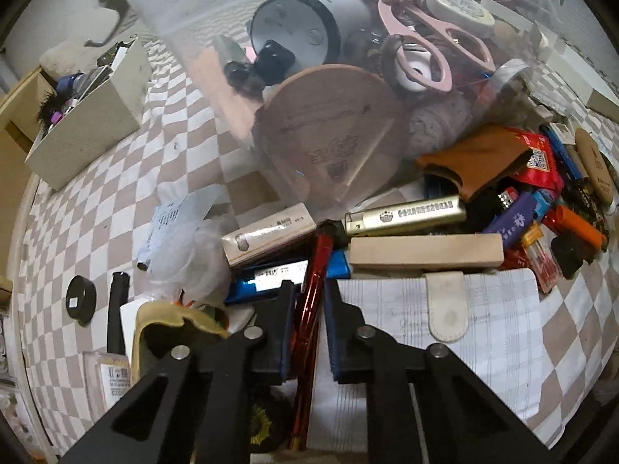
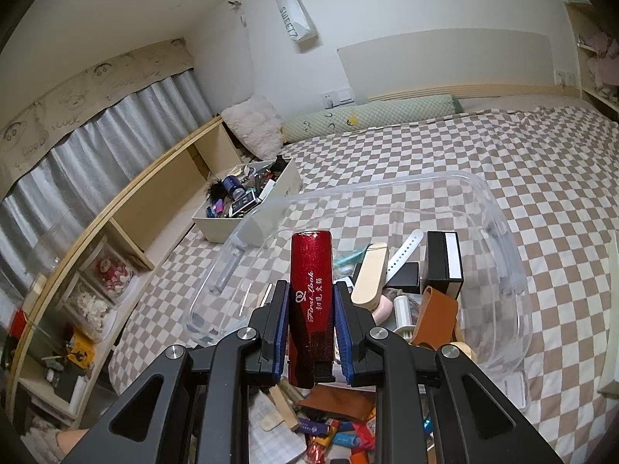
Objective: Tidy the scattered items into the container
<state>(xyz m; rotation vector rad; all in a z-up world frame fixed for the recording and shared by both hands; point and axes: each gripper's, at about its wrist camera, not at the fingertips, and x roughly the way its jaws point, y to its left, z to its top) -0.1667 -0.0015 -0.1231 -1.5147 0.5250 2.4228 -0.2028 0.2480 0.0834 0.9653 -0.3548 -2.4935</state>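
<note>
In the right wrist view my right gripper [image 2: 311,301] is shut on a red glittery lighter [image 2: 311,294] and holds it upright in front of the clear plastic container [image 2: 499,232], which holds a black-and-white box [image 2: 444,265] and several small items. In the left wrist view my left gripper [image 1: 307,305] stands over the pile with its jaws either side of a thin red pen [image 1: 311,309]; whether they grip it is unclear. The clear container [image 1: 185,34] sits beyond the pile, with pink scissors [image 1: 429,34] and a round wooden disc [image 1: 329,131] seen through it.
A pile of lighters [image 1: 514,224], a wooden block [image 1: 425,252], a white lined wallet [image 1: 445,301] and a black round cap [image 1: 80,297] lie on the checkered bedspread [image 1: 116,178]. A white box of clutter [image 2: 247,201] stands by the wooden bed edge [image 2: 154,178].
</note>
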